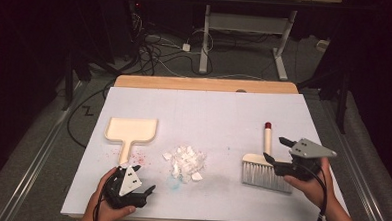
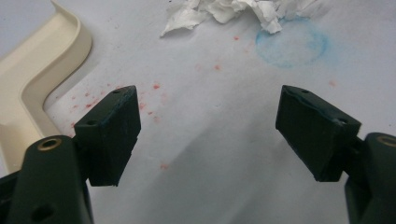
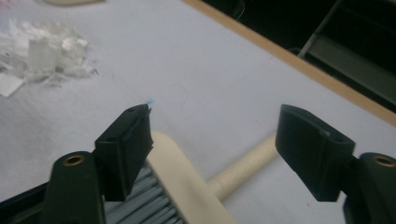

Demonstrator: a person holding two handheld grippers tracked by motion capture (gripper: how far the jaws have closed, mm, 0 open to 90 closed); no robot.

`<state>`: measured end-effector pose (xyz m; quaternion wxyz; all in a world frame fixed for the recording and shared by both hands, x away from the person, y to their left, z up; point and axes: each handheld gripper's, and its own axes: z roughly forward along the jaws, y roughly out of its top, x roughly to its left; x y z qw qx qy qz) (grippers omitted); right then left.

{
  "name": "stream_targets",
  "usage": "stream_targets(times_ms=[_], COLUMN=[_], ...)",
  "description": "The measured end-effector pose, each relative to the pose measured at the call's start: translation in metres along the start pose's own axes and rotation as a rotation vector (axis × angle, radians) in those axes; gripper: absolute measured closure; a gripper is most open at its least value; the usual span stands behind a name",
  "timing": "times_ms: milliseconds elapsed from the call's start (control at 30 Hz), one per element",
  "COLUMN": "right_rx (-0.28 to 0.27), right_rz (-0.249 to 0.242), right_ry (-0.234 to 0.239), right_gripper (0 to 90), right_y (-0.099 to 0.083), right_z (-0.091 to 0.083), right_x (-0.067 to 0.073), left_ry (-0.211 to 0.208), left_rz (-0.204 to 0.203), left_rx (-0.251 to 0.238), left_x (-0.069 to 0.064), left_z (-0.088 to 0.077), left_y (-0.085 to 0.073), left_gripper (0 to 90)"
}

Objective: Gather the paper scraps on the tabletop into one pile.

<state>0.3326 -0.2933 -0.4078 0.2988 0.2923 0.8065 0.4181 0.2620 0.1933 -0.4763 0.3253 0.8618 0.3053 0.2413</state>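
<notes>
Both hand-held grippers wide open, nothing held.

Right hand-held gripper (image 1: 281,150) hovers over the brush (image 1: 264,169) at 4 o'clock on the tabletop (image 1: 224,106); its stiff, light handle looks the best hold. Left hand-held gripper (image 1: 143,179) sits near the rigid dustpan (image 1: 131,129) handle at 8 o'clock. Feather-light paper scraps (image 1: 185,162) lie between, unobstructed.

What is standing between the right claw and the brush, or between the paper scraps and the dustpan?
Nothing visible. The open right claw hovers over the brush; bare table separates the scraps from the dustpan.
</notes>
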Motion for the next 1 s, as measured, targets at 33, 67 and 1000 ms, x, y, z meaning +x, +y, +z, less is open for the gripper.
stream_targets(times_ms=[33, 67, 1000], right_rx=[-0.019, -0.037, -0.059], right_rz=[0.012, 0.013, -0.021], right_ry=[0.007, -0.008, -0.107], right_gripper=[26.3, 25.0, 21.8], right_y=[-0.003, -0.005, -0.026], right_z=[-0.005, -0.009, -0.036], right_x=[0.002, 0.005, 0.028], left_ry=[0.002, 0.009, 0.05], left_rz=[-0.002, -0.002, 0.027], left_rx=[-0.005, -0.01, -0.03], left_x=[0.0, -0.001, 0.003], left_z=[-0.001, -0.002, 0.001], left_y=[0.0, 0.0, 0.008], left_gripper=[21.4, 21.3, 18.7])
